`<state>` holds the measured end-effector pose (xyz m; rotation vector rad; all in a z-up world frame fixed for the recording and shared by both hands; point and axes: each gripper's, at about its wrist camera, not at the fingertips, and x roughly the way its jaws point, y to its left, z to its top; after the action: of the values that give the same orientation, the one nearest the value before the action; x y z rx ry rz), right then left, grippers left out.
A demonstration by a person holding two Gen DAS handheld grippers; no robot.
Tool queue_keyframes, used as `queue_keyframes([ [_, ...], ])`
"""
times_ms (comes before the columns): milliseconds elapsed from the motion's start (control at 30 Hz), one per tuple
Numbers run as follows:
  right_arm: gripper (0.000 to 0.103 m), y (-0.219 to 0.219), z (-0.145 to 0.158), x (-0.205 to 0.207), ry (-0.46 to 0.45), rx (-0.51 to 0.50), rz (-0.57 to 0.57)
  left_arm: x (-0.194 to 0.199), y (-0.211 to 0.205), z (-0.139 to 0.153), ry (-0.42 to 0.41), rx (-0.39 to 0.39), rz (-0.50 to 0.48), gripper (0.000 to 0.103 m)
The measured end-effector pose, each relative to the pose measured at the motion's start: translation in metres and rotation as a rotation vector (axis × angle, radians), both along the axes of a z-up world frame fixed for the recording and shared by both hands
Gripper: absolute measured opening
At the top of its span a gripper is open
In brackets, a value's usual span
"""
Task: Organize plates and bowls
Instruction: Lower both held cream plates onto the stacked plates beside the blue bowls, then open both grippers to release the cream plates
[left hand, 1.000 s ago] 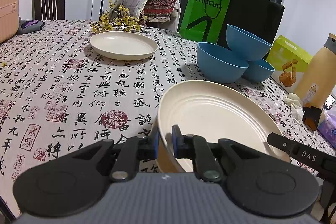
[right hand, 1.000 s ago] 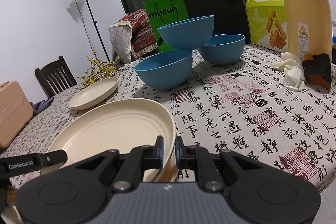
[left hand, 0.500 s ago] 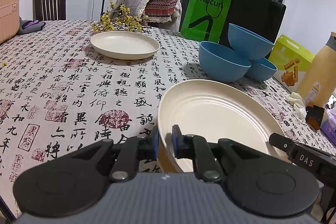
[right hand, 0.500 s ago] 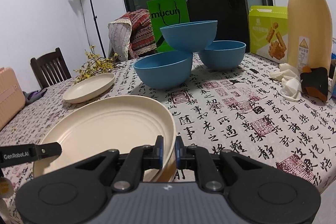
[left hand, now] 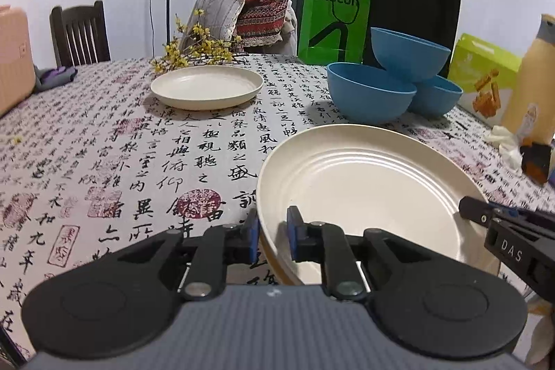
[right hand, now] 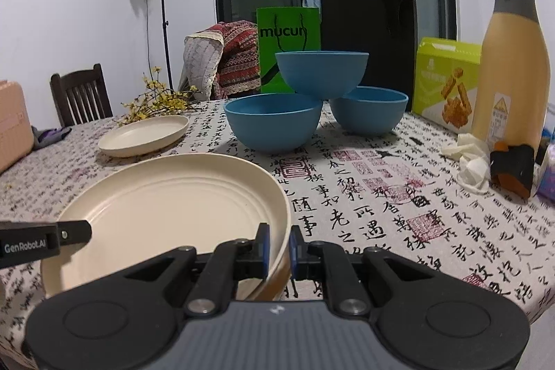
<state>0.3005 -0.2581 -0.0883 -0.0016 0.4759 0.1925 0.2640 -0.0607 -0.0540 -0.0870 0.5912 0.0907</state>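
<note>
Here we see the large round cream plate at the near table edge, our right gripper clamped on its rim, our left gripper opening around the opposite rim.

Pink case: cut by frame edge, left of chair. Rear blue bowl: mostly hidden behind front bowls.

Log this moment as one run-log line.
left gripper: opening, big plate rim between pads | right gripper: shut on big plate rim | small plate: apart | three bowls: piled
</note>
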Motion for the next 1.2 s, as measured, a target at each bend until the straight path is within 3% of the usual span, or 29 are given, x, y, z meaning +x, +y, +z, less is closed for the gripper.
queue_keyframes([
  [400,0.011,0.016,-0.012,-0.005,-0.077,-0.158,-0.013,0.002,-0.011,-0.010,-0.014,0.091,-0.008,0.016],
  [500,0.011,0.015,-0.012,-0.005,-0.083,-0.151,-0.012,0.003,-0.006,-0.015,-0.013,0.057,-0.009,0.017],
  [667,0.011,0.010,-0.012,-0.003,-0.075,-0.116,-0.006,0.003,-0.006,-0.017,-0.025,0.062,-0.011,0.017],
  [733,0.014,0.006,-0.011,-0.003,-0.064,-0.083,0.002,0.003,-0.004,-0.017,-0.027,0.045,-0.015,0.020],
  [833,0.017,-0.004,-0.005,-0.004,-0.061,-0.010,0.012,-0.001,0.006,-0.014,-0.040,-0.020,-0.025,0.042],
  [867,0.020,-0.008,-0.002,-0.005,-0.062,0.023,0.024,-0.004,0.009,-0.011,-0.053,-0.030,-0.023,0.053],
  [900,0.031,-0.011,0.000,-0.006,-0.064,0.051,0.035,-0.006,0.013,-0.009,-0.065,-0.037,-0.024,0.061],
  [933,0.049,-0.014,0.002,-0.006,-0.068,0.073,0.047,-0.008,0.017,-0.006,-0.078,-0.041,-0.027,0.065],
  [967,0.058,-0.016,0.004,-0.006,-0.079,0.085,0.055,-0.011,0.022,-0.001,-0.096,-0.044,-0.033,0.075],
  [1000,0.074,-0.017,0.006,-0.006,-0.097,0.095,0.056,-0.013,0.026,0.002,-0.113,-0.046,-0.037,0.087],
  [1033,0.086,-0.018,0.008,-0.007,-0.118,0.107,0.057,-0.015,0.029,0.006,-0.128,-0.050,-0.038,0.091],
  [1100,0.096,-0.020,0.012,-0.006,-0.148,0.132,0.078,-0.018,0.040,0.012,-0.153,-0.075,-0.085,0.101],
  [1200,0.103,-0.019,0.018,0.002,-0.176,0.129,0.063,-0.015,0.051,0.020,-0.165,-0.071,-0.136,0.103],
])
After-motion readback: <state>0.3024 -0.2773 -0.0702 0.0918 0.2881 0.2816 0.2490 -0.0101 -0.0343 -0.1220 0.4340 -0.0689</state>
